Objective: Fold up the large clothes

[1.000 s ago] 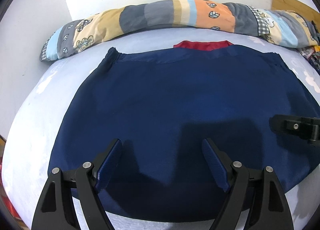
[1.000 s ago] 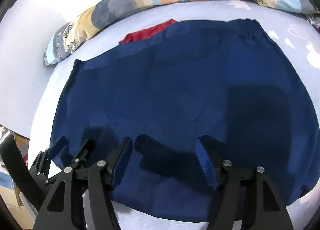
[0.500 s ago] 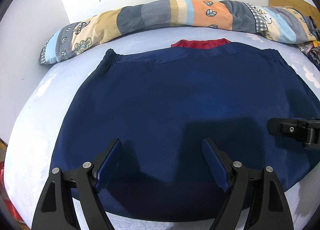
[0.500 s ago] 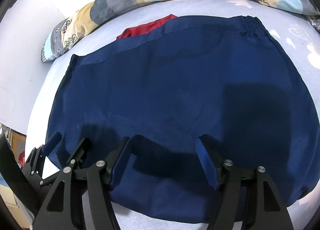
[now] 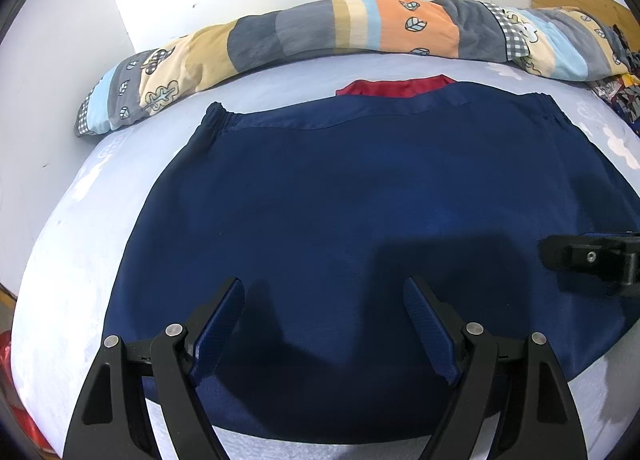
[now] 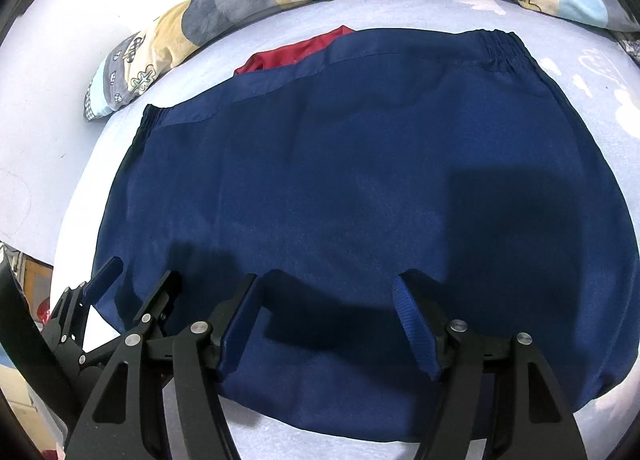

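Fingers of the left gripper (image 5: 324, 324) are standing wide apart with nothing between them, hovering over the near part of the navy garment (image 5: 360, 199). Fingers of the right gripper (image 6: 326, 320) are likewise parted and gripping nothing, hanging above the same near stretch of cloth, just beside the left pair. Whether any fingertip is touching the fabric cannot be told; none is pinching it.

Navy garment is lying spread flat on the pale blue bed (image 5: 72, 260), its curved near hem (image 6: 340, 436) sitting below and just ahead of both sets of fingers, its elastic band (image 6: 500, 43) lying at the far edge. A red garment (image 5: 394, 87) is peeking out from beneath that far edge. Farther off, a patchwork quilt roll (image 5: 320, 31) is running along the wall.

Judgement: the cloth is appearing smoothed but unfolded; no fold is showing yet. Gripping the hem or corners and every fold are remaining.
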### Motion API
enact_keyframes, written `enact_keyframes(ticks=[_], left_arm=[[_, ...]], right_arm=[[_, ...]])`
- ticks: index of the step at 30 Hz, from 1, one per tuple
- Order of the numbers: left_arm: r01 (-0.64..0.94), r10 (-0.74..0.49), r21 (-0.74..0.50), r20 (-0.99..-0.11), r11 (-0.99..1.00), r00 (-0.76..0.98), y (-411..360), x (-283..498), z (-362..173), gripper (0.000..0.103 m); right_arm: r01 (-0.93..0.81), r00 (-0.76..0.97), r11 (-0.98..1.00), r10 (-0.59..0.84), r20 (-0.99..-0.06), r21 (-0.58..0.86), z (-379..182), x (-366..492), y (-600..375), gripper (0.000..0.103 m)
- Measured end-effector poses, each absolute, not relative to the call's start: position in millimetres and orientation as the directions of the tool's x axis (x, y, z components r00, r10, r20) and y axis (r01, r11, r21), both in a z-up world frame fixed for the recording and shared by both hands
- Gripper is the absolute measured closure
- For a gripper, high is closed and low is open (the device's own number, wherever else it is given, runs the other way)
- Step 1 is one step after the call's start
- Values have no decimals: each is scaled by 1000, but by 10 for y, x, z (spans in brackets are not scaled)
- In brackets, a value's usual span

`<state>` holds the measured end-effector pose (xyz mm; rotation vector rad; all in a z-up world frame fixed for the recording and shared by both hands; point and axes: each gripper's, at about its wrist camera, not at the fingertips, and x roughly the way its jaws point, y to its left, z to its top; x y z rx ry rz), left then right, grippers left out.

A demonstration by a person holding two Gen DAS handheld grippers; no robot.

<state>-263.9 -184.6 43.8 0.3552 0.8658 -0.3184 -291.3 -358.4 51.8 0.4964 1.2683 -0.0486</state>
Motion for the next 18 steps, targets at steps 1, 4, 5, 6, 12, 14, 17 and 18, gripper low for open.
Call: enact_keyframes(ticks=[1, 4, 5, 6, 12, 14, 17, 18], left_arm=[[407, -125, 172, -785, 897, 607, -1836, -2624, 439, 21], [386, -129, 133, -803, 913, 582, -1764, -2535, 441, 21], [374, -127, 124, -806, 919, 579, -1743, -2510, 444, 21], [352, -118, 115, -809, 929, 576, -1697, -2470, 448, 21], [302, -109, 85, -811, 950, 574, -1585, -2358, 514, 21], [299, -106, 92, -805, 950, 583, -1583, -2348, 539, 21], [292, -117, 71, -807, 954, 579, -1553, -2333, 557, 21], [287, -118, 65, -808, 956, 577, -1542, -2328, 558, 21]], right_arm=[[306, 311, 892, 237, -921, 332, 518, -2918, -3599, 33], [320, 310, 887, 234, -921, 333, 523, -2952, -3680, 33], [329, 310, 885, 229, -923, 331, 524, -2972, -3720, 33], [338, 310, 882, 226, -923, 330, 525, -2991, -3764, 33], [411, 333, 849, 199, -922, 332, 565, -3193, -4171, 33], [448, 332, 842, 156, -930, 301, 603, -3286, -4314, 33], [513, 347, 811, 104, -932, 281, 685, -3466, -4552, 33], [535, 355, 795, 97, -930, 287, 711, -3534, -4647, 33]])
